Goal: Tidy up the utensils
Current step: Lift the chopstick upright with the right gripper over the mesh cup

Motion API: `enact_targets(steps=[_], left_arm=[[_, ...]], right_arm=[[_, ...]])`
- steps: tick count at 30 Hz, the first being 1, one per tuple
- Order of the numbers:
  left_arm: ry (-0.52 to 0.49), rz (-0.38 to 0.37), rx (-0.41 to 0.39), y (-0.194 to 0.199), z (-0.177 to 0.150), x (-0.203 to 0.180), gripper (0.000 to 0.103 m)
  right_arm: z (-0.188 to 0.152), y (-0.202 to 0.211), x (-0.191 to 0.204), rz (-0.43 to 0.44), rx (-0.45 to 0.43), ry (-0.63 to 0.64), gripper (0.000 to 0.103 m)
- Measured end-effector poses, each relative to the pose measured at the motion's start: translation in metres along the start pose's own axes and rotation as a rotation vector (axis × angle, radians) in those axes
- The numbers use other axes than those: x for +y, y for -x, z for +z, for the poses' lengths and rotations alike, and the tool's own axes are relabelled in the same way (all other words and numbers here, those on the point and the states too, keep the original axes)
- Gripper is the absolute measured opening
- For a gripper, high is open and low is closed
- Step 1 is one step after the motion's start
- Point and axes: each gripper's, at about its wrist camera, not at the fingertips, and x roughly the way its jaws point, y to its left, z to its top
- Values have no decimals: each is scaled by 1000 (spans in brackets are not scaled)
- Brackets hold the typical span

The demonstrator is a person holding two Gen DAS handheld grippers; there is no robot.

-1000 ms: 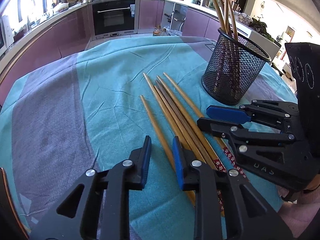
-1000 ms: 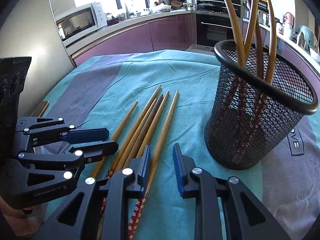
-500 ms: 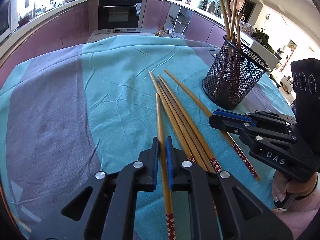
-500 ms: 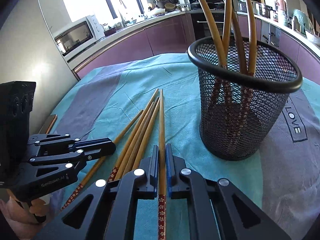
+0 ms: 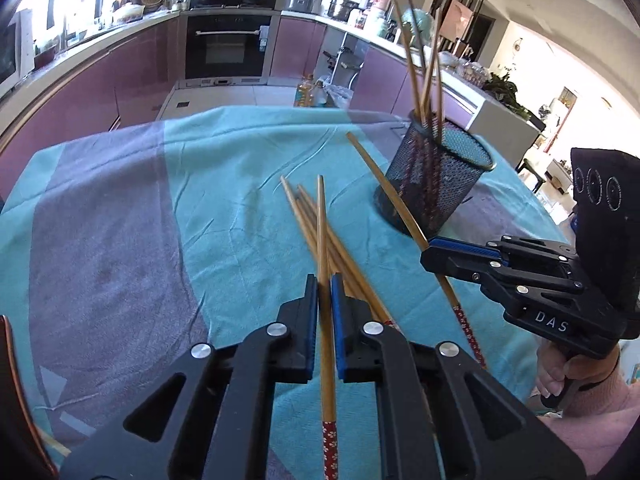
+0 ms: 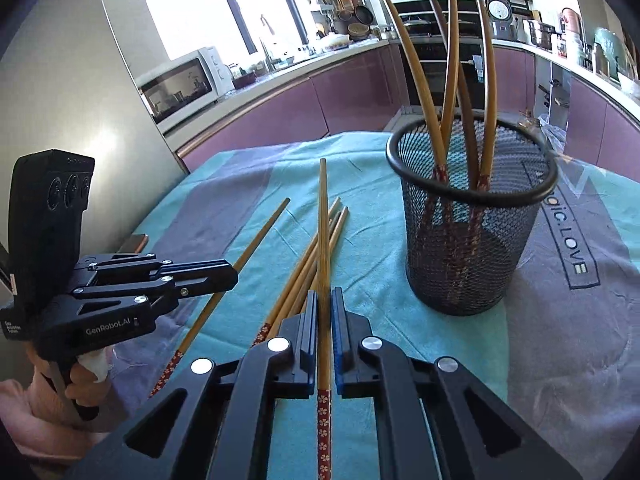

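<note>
My left gripper (image 5: pixel 324 280) is shut on a bamboo chopstick (image 5: pixel 322 232) with a red flowered end, lifted above the table. My right gripper (image 6: pixel 325 296) is shut on another such chopstick (image 6: pixel 323 220), also lifted. The right gripper also shows in the left wrist view (image 5: pixel 430 249), the left gripper in the right wrist view (image 6: pixel 232 276). Several more chopsticks (image 6: pixel 296 276) lie in a bundle on the teal cloth (image 6: pixel 360 168). A black mesh holder (image 6: pixel 472 240) stands right of them with several chopsticks upright in it; it also shows in the left wrist view (image 5: pixel 434 184).
The table is covered by a teal and purple cloth (image 5: pixel 120 220). A phone (image 6: pixel 134 242) lies near the left table edge. Kitchen cabinets and an oven (image 5: pixel 224 46) stand behind the table.
Both grippers, open a second ago, closed on one chopstick each and have lifted them off the cloth, away from the bundle.
</note>
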Motion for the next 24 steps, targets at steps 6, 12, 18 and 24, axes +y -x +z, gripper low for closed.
enact_targets(steps=[6,12,18,24], left_arm=[[-11,-64,-54,27,9,-7,8],[-17,-121,-117,57,18,-11,7],[-25,-154,-167,81,26,-15,7],[-48,-180,-223,102,37,-23,7]], right_arm=[[5,24,-3,5,-61,2,6],[11,45,-8,9,-123,-8,6],[17,61,-12,11,-177,-9,6],[28,79,-17,15,-230,-2,6]])
